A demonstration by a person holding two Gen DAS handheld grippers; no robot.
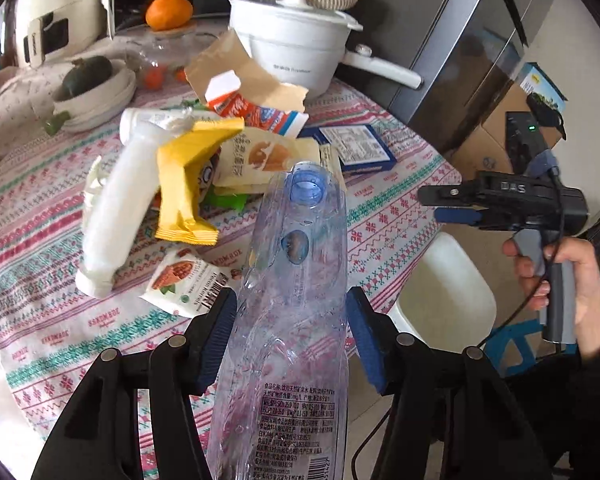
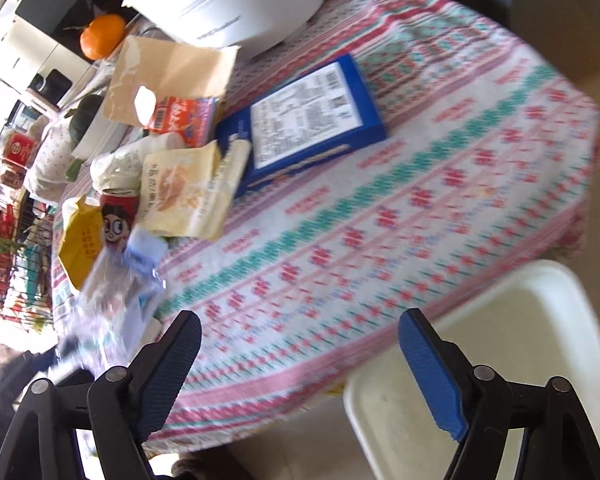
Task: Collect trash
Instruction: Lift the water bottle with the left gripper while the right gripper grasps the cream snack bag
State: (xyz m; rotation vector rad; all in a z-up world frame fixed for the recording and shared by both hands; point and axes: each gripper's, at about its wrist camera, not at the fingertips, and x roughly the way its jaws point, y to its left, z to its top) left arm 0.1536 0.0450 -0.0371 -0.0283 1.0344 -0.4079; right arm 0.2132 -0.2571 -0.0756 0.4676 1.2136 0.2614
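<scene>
While the left gripper [image 1: 290, 334] pinches a clear plastic bottle [image 1: 288, 320] between its blue pads [image 1: 220, 332], the bottle's long axis runs straight ahead along the fingers, its open blue-ringed neck pointing away from the gripper toward the trash pile. Its crumpled body passes back under the camera, label text nearest the lens. Just beyond the neck lie a cream snack bag [image 1: 256, 156] and a yellow wrapper [image 1: 188, 184]; ahead and to the left a white squeeze bottle [image 1: 116, 208] leans over the patterned tablecloth [image 1: 40, 248]. A blue box [image 1: 360, 146] sits ahead and right, near a white pot [image 1: 292, 44].

Off to the right, the right gripper [image 2: 300, 364] hangs with fingers spread wide, holding nothing, above the table edge and a white chair seat [image 2: 500, 340].
</scene>
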